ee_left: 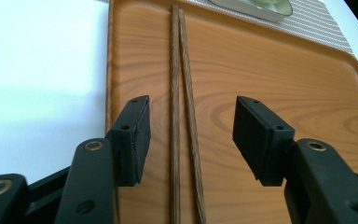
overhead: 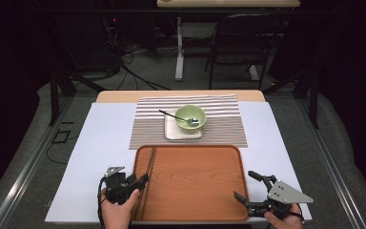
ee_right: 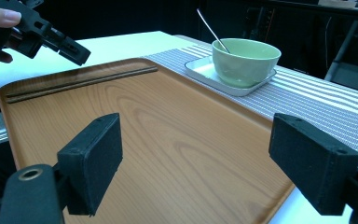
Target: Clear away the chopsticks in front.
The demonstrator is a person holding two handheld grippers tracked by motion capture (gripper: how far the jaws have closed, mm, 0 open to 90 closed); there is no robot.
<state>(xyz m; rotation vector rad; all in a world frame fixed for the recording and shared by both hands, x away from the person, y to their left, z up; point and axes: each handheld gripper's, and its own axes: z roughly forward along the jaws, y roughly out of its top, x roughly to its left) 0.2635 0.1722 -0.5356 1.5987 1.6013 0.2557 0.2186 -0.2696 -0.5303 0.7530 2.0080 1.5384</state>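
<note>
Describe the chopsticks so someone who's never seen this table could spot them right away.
Find the wooden tray nearest the person. Along its left edge lie the chopsticks, a pair of thin dark brown sticks lying side by side between the open left gripper jaws. The spoon is metal and sits in the green bowl.

No readable text, label, brand, number or sign anywhere. Tray (overhead: pixel 195 191), chopsticks (ee_left: pixel 182 116), bowl (overhead: pixel 190 117), plate (overhead: pixel 171 133), striped mat (overhead: pixel 224 124), white sheet (overhead: pixel 100 152): all unmarked. Gripper bodies plain black, no lettering visible.
</note>
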